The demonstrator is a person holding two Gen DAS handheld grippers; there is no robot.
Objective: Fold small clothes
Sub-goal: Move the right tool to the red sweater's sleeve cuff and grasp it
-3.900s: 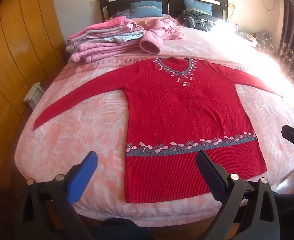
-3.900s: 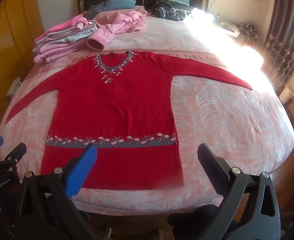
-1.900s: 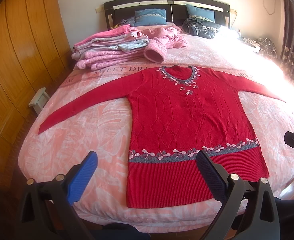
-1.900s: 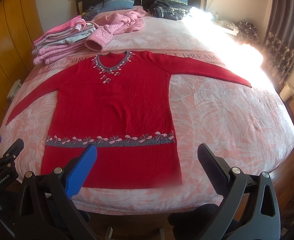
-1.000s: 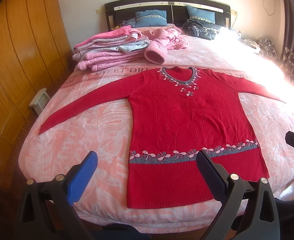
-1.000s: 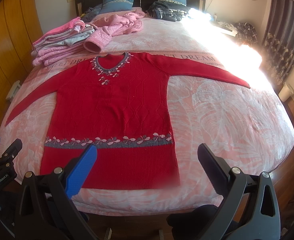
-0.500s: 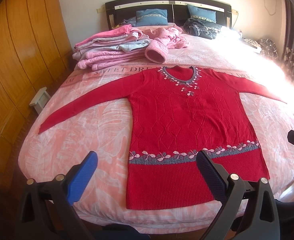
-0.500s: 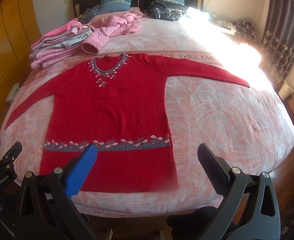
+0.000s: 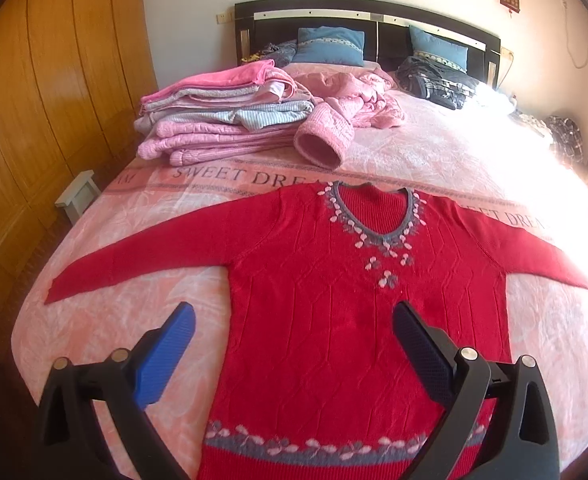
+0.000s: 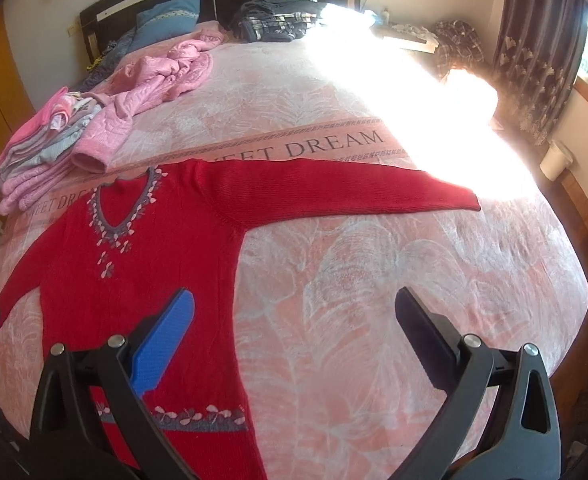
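At the bottom of the left wrist view the left gripper stands with its jaws wide apart, holding nothing, above the body of the red sweater. In the right wrist view the right gripper is likewise spread and empty, its blue finger over the sweater's side edge and its black finger over bare pink blanket. The sweater lies flat, face up, filling the centre of the bed, sleeves stretched out to left and right, a grey flowered band near the hem at the lower edge. Beyond its neckline, upper left, sits a stack of folded pink clothes, with a crumpled pink jacket beside it. Farthest off, blue pillows lean on the dark headboard.
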